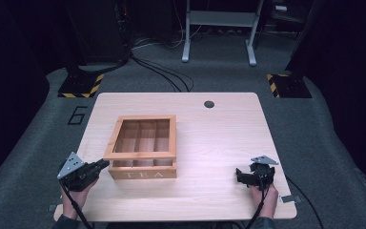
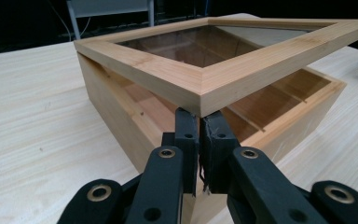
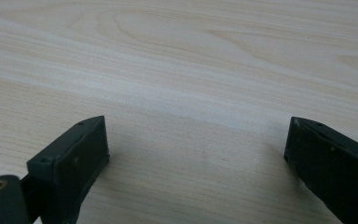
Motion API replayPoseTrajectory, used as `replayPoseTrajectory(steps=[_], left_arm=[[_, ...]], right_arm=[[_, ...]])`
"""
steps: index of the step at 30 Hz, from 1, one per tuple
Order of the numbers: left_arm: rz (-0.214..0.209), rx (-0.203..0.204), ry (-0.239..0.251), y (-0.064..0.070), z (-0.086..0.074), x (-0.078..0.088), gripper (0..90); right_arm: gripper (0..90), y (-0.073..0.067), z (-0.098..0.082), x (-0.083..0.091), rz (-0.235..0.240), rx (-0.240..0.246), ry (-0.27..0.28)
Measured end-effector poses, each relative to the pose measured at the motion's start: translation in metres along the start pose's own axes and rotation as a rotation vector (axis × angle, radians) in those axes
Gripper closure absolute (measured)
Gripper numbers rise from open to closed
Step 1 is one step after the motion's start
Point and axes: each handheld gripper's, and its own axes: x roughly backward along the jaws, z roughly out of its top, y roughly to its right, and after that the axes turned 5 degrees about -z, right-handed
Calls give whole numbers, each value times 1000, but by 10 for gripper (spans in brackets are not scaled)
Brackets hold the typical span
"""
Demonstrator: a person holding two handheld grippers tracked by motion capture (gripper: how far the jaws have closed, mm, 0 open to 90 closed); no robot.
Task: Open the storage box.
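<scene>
1. A wooden tea box (image 1: 143, 160) stands on the counter (image 1: 219, 138), left of the middle and closer to the near edge than to the far edge; its front wall bears the word "TEA".
2. The box's lid (image 1: 142, 137), a wooden frame around a clear pane, is partly raised. In the left hand-held gripper's view a gap shows between the lid frame (image 2: 223, 77) and the box wall (image 2: 112, 107) below it.
3. Through the pane the high view shows wooden dividers that split the inside into compartments.
4. The left hand-held gripper (image 1: 106, 163) lies at the near left corner of the box, near the counter's left edge, and points toward the box.
5. Its jaws are closed together with nothing between them. In its own view the tips (image 2: 199, 122) sit right under the near corner of the lid frame, seemingly against its underside and in front of the box's corner.
6. The right hand-held gripper (image 1: 244, 175) is near the counter's near right corner, well apart from the box.
7. Its jaws stand wide apart with nothing between them; its own view (image 3: 196, 149) shows bare counter wood between the two black pads.
8. A hand grips each hand-held gripper from the near edge: the left hand (image 1: 69, 200) and the right hand (image 1: 266, 198).
9. A small dark round hole (image 1: 209, 104) sits in the counter near the far edge, right of the middle.
</scene>
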Motion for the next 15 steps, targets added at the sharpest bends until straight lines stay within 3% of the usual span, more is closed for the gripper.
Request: replayPoseTrajectory(steps=[4,15], left_arm=[[-5,6,27,-2,9,0,856],[-23,9,39,-6,22,-6,853]], right_arm=[[58,0,0,0,0,0,-1],[58,0,0,0,1,4,2]])
